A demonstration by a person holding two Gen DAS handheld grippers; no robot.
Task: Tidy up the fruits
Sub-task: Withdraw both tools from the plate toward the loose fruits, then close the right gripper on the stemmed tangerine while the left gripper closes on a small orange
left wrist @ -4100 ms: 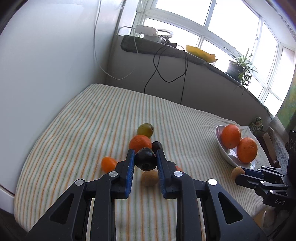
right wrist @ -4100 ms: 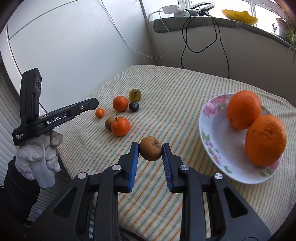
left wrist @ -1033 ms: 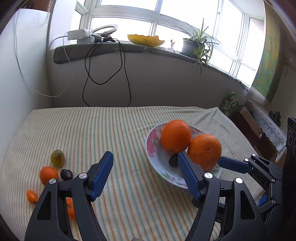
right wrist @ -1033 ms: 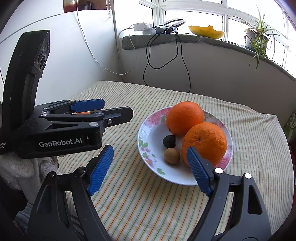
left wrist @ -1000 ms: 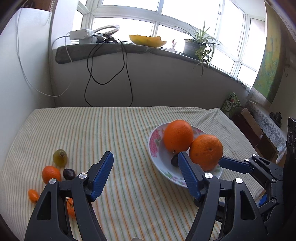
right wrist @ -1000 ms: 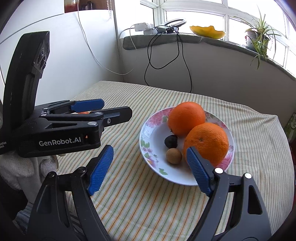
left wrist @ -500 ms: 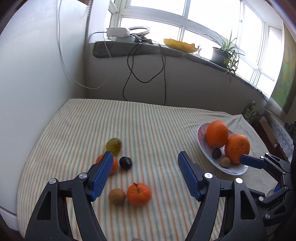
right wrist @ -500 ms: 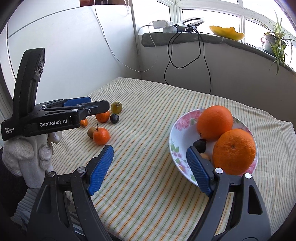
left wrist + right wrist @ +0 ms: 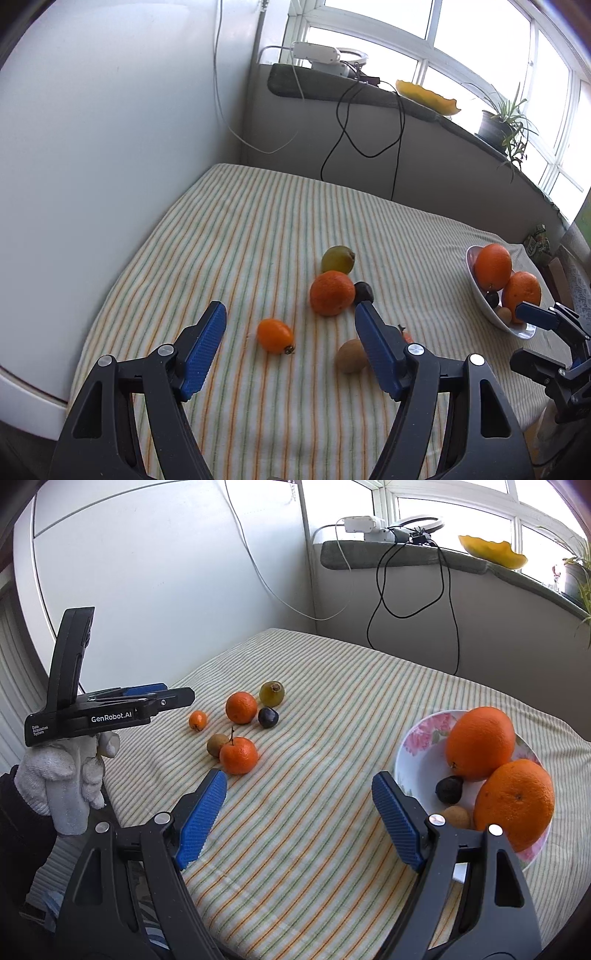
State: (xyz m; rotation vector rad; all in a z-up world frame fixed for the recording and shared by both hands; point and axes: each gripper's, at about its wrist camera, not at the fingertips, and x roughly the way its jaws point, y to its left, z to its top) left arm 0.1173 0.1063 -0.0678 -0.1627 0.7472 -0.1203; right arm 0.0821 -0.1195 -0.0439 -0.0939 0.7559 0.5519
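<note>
My left gripper (image 9: pixel 290 314) is open and empty above the loose fruit on the striped cloth. Between its fingers lies a small orange kumquat (image 9: pixel 275 335). Beyond it sit a mandarin (image 9: pixel 331 298), a green fruit (image 9: pixel 337 259) and a dark plum (image 9: pixel 364 291). A brown kiwi (image 9: pixel 351 356) lies by the right finger, which mostly hides a stemmed mandarin (image 9: pixel 238 755). My right gripper (image 9: pixel 297 788) is open and empty over bare cloth left of the flowered bowl (image 9: pixel 417 746). The bowl holds two oranges (image 9: pixel 479 743), a dark plum (image 9: pixel 448 789) and a small kiwi (image 9: pixel 456 816).
A gloved hand (image 9: pixel 62 775) holds the left gripper at the table's left edge. White walls close the left side and a grey ledge (image 9: pixel 332 88) with cables, a yellow dish and a plant runs behind the table. Striped cloth (image 9: pixel 314 830) lies bare between the fruit and the bowl.
My left gripper has swung left from the bowl to the loose fruit, which now lies between and just beyond its fingers. My right gripper drifted left, putting the bowl at its right finger.
</note>
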